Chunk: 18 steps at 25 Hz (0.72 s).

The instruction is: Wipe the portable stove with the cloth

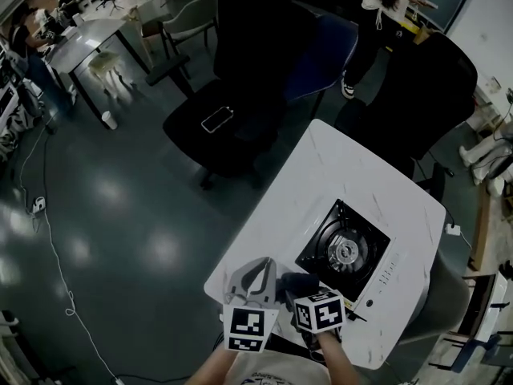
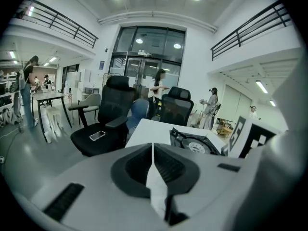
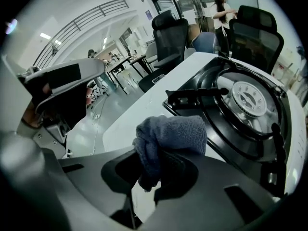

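Tongs: two, side by side at the table's near edge, one marker cube each (image 1: 247, 327) (image 1: 319, 311).
Left tongs (image 2: 153, 154): jaws pressed together, nothing in them. They sit just left of the right pair and are angled gently down.
Right tongs (image 3: 161, 166): pinching the cloth, tipped steeply down, nose at the stove's near corner.
Cloth (image 3: 173, 136): one, dark blue-grey, bunched up. It sticks out past the right jaws and hangs just short of the stove's black rim.
Portable stove (image 1: 345, 251): one, right in front of the right tongs, with a black top, a round burner in the middle and a white body.
Table (image 1: 321, 167): one, white, under everything.
In the way: from the head view the cubes and the tongs cover the table's near corner.
Further out: two black office chairs (image 1: 224, 127) (image 1: 425, 87), and the left one has one phone (image 1: 216, 119) on its seat. There's also one blue chair (image 1: 321, 46), and a person (image 1: 385, 6) standing beyond.
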Tool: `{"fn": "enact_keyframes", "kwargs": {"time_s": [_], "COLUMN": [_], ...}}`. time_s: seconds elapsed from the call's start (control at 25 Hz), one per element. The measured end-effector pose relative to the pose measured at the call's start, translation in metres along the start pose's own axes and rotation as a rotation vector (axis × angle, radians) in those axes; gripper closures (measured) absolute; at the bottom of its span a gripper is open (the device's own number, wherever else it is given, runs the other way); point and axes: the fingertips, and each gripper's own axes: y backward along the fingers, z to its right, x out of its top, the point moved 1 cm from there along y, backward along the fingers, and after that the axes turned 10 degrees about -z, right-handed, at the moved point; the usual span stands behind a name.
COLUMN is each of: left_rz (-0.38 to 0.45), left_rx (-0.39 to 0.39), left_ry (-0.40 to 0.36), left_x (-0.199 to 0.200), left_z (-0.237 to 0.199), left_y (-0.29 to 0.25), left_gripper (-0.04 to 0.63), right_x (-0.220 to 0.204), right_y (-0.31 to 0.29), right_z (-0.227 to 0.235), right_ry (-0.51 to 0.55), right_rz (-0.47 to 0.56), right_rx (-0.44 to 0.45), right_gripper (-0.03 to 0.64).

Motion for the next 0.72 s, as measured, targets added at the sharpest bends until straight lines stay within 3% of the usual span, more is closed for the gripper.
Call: {"fn": "enact_keyframes", "kwargs": {"time_s": [0.72], "left_rz": [0.013], "left_rx": [-0.006], "left_ry": [0.004], "left_x": [0.015], "left_z": [-0.049], "left_y": [-0.005], "left_gripper": [0.574], "right_x": [0.055], "right_y": [-0.010], "right_z": [-0.038], "right_ry": [0.044], "right_rz": [0.006], "right_rx": [0.001], "right_gripper": [0.543]}}
